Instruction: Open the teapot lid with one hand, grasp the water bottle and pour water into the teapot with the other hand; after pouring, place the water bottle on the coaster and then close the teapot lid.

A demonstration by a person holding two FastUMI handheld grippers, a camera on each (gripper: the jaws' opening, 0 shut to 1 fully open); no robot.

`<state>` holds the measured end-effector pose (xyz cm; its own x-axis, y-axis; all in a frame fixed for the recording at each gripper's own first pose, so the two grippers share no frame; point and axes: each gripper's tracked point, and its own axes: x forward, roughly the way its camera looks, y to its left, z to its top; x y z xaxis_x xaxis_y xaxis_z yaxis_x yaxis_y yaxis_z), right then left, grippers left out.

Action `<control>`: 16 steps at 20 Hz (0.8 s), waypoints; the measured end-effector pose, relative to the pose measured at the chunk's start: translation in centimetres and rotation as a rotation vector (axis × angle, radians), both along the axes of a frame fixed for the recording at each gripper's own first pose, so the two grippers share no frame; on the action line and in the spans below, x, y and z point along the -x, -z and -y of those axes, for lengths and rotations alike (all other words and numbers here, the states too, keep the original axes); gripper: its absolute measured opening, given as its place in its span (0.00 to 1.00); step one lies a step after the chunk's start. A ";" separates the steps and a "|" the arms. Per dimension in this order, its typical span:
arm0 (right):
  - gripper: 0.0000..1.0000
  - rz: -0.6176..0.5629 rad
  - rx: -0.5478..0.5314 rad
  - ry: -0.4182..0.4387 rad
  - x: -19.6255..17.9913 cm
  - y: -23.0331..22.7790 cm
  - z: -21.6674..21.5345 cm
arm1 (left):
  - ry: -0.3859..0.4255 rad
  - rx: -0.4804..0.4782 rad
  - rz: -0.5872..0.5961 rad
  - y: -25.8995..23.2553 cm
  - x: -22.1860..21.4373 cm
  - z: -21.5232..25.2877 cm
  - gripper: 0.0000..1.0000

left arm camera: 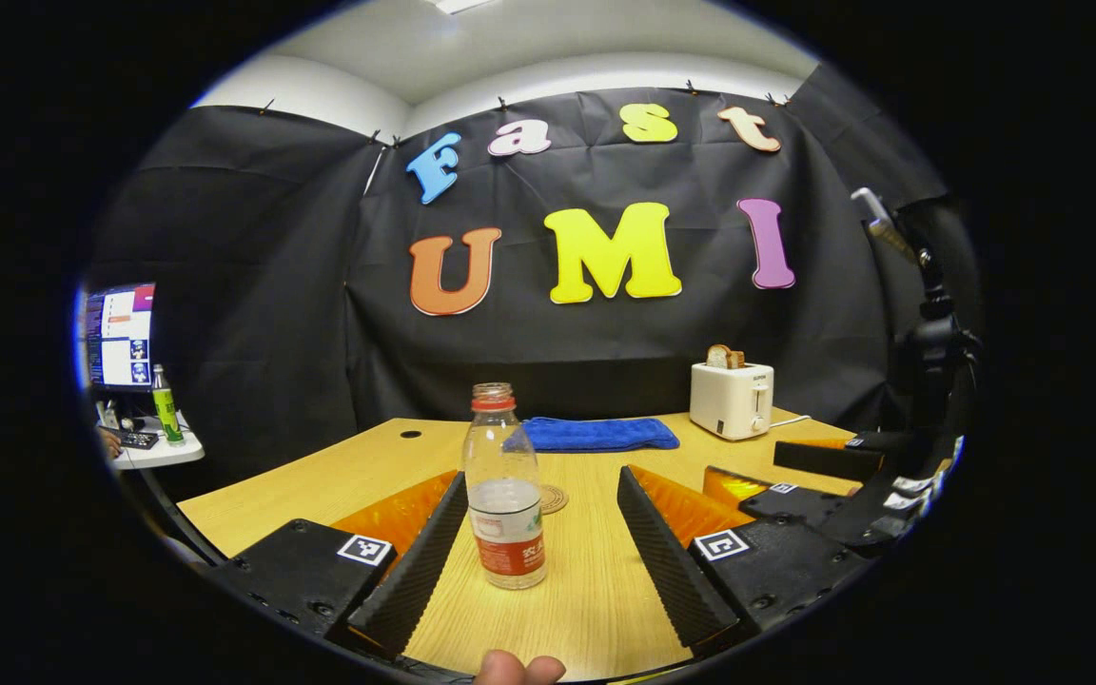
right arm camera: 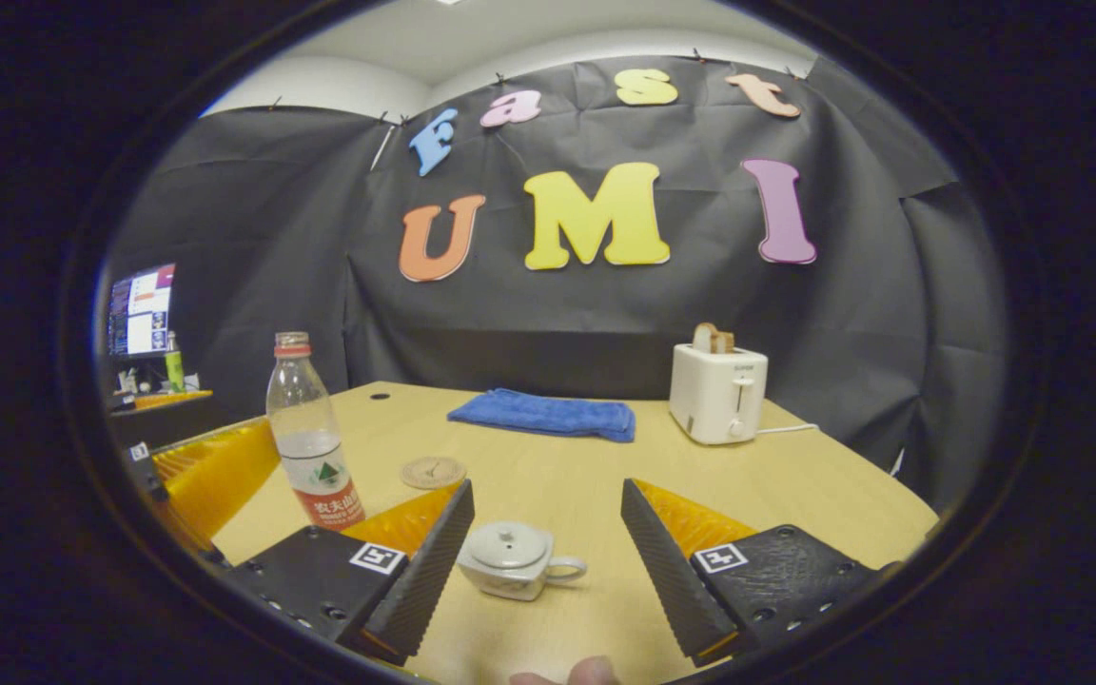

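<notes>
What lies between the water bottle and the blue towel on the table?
The round coaster lies between the water bottle and the blue towel, as the right gripper view shows.

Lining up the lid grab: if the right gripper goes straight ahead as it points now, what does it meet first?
Most likely the teapot, lid on, sitting between the open fingers of the right gripper; exact depth is unclear.
</notes>
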<state>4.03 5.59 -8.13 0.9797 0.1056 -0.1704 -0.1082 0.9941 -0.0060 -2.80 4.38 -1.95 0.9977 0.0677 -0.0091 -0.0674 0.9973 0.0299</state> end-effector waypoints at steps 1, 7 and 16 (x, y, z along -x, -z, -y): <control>0.94 -0.011 0.008 -0.006 -0.4 0.5 -0.4 | -0.008 0.002 -0.005 0.1 0.2 -0.4 0.99; 0.95 -0.035 0.045 -0.015 -2.5 2.5 -1.6 | -0.046 0.007 -0.020 0.7 1.0 -2.5 0.99; 0.37 -0.049 0.112 -0.007 -3.7 3.2 -1.9 | -0.069 0.014 -0.045 1.7 0.8 -3.8 0.99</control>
<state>7.78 7.45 -11.36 0.9691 0.0900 -0.2296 -0.1180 0.9868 -0.1112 -3.59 8.22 -3.62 0.9893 0.1354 -0.0548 -0.1344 0.9907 0.0204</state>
